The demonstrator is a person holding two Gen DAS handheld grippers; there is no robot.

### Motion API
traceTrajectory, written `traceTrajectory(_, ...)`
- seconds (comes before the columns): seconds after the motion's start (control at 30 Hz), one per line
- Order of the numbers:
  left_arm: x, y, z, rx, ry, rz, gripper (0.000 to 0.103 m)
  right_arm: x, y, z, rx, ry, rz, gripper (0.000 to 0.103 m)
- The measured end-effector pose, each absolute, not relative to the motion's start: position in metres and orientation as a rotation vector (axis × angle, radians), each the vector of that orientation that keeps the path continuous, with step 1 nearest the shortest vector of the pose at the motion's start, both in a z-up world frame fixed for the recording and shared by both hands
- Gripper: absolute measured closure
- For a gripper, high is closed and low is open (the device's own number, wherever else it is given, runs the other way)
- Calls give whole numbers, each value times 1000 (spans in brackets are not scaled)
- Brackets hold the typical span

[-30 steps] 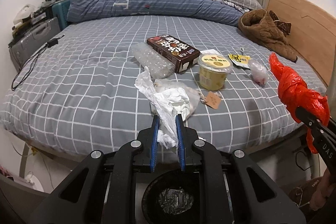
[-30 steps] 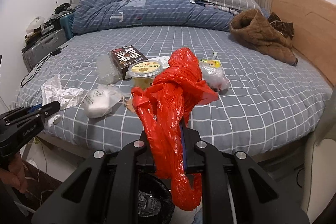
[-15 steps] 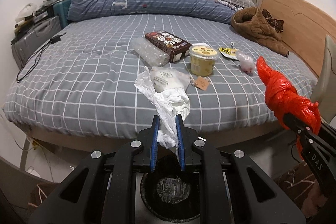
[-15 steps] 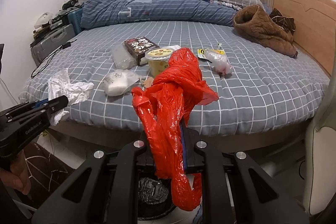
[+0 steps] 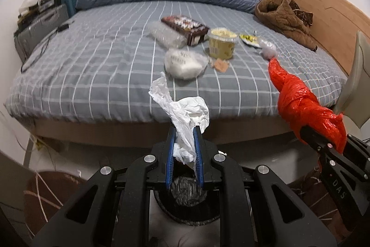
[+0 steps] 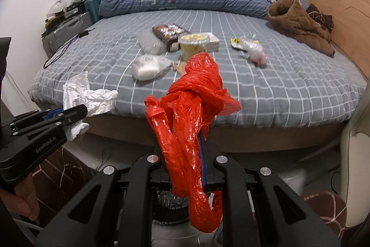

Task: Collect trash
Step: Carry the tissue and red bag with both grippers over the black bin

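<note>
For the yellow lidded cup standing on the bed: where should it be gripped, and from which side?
Grip the yellow cup across its side wall below the lid rim, coming in from the foot of the bed. It stands upright and that face is open, while the dark box crowds it behind on the left. The soft bed may let it tip.

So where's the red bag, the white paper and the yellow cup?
red bag (image 6: 196, 89), right wrist view, on its knotted middle.
white paper (image 5: 185, 112), left wrist view, on the crumpled top.
yellow cup (image 5: 222, 45), left wrist view, on its side wall.
</note>
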State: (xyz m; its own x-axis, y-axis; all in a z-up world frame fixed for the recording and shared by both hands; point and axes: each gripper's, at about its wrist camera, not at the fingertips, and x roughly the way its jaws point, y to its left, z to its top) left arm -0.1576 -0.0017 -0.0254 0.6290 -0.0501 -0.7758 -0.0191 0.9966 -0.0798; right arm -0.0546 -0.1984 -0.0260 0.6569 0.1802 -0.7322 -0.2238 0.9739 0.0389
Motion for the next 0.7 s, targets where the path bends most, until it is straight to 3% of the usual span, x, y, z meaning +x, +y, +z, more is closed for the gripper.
traceTrajectory(0.7, -135, -21, -111, -81, 1044, -66, 88, -43, -199, -110, -33, 1029, 212, 88)
